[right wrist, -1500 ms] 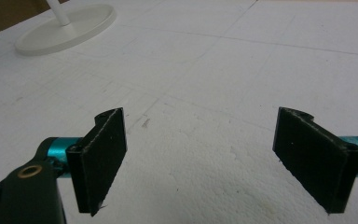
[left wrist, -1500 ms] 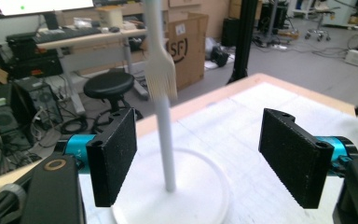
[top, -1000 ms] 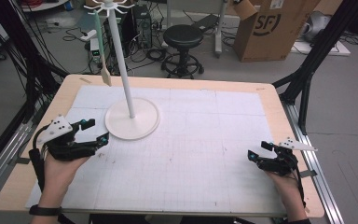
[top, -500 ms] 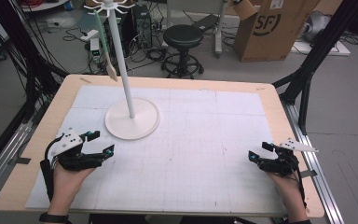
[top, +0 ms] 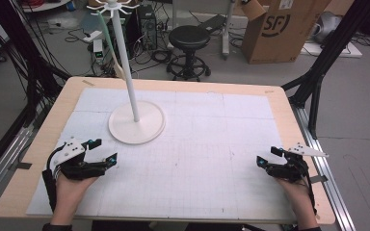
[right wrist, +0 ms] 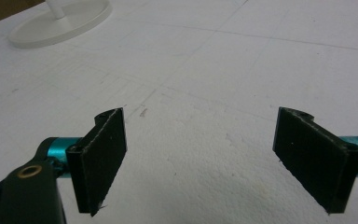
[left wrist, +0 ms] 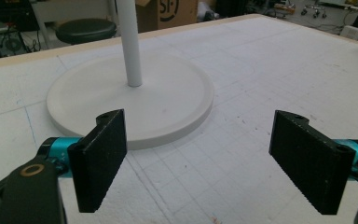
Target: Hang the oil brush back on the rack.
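I see the left gripper [top: 107,151] with jaws wide, just been opening, nothing between; white stand base [left wrist: 168,93] just ahead. The right gripper [top: 266,156] is wide open, empty.

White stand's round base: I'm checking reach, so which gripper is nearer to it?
Left. The left gripper sits just below-left of the base; the right gripper rests far across the table.

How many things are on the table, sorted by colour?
White: 2, the tall white stand with a round base and the white gridded foam mat.
Black: 2, the left gripper and the right gripper.
Total: 4
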Demonstrator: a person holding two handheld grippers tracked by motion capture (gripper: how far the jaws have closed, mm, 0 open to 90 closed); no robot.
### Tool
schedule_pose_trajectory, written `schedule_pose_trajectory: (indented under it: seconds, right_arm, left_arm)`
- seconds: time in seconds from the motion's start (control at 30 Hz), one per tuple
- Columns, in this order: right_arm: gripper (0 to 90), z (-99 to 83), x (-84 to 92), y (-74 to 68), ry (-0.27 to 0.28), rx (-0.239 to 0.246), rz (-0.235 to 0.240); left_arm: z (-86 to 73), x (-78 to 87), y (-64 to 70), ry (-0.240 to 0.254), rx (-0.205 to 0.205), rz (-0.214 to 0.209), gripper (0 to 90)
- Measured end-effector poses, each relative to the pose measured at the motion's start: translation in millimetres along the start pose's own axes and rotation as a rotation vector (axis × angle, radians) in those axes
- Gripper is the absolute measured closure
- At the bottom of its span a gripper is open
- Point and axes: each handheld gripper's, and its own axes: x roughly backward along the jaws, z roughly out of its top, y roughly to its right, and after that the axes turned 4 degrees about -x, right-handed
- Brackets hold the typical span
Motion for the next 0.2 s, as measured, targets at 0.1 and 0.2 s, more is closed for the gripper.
schedule_pose_trajectory:
  seconds: [0.1,0.2]
  right_arm:
    - [16.7,0.0,0.1,0.1,-0.002,-0.001,-0.002]
    - [16.7,0.2,0.0,0.2,-0.001,0.000,-0.002]
  left_arm:
    - [-0.4,0.4,0.5,-0.004,-0.003,0.001,19.3]
    - [-0.8,1.5,-0.3,-0.001,0.000,-0.001,18.9]
